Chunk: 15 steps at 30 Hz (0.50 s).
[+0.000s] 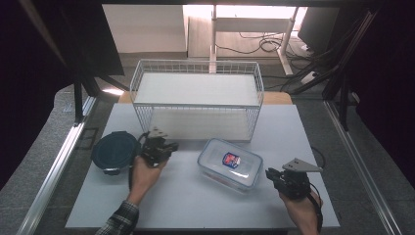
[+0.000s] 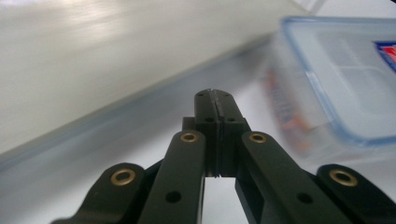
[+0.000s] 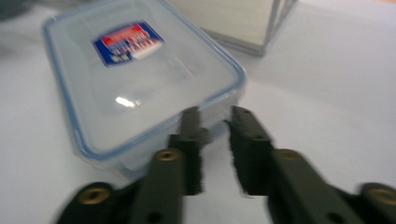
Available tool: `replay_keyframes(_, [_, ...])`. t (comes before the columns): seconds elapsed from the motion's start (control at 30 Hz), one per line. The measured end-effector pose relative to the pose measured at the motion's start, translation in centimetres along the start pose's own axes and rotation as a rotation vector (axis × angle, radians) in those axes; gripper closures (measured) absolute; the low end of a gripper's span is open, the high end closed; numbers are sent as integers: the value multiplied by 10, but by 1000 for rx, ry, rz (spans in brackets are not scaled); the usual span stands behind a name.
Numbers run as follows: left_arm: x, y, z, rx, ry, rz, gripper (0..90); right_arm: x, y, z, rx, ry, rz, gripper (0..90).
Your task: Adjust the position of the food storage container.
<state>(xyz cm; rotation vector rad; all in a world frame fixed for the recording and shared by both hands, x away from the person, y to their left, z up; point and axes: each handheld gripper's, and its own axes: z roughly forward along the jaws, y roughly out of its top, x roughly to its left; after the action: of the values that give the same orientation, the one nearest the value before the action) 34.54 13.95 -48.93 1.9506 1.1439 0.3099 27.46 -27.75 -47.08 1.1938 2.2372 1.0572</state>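
Note:
A clear rectangular food container (image 1: 230, 163) with a blue-rimmed lid and a red-and-blue label lies on the white table, in front of the wire rack. My left gripper (image 1: 164, 146) sits to its left, shut with nothing between the jaws (image 2: 213, 99); the container (image 2: 336, 84) is ahead to its right. My right gripper (image 1: 274, 175) rests just right of the container, its jaws open a little (image 3: 212, 119), close to the container's near corner (image 3: 140, 79). A round dark-lidded container (image 1: 114, 151) stands left of my left hand.
A white wire rack (image 1: 196, 100) with two shelves stands at the back of the table (image 1: 195, 205). Metal rails run along both table sides. Cables and a desk leg lie on the floor beyond.

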Motion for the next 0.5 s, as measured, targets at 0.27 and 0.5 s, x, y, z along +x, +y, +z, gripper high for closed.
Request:
replay_keyframes(0.27, [-15,2,61,64,-190,-28,900,-2,-5,23,131,22,31,824])
replay_keyframes(0.5, [-23,-2,56,91,-193,-9,900,-5,0,32,122,50,76,835])
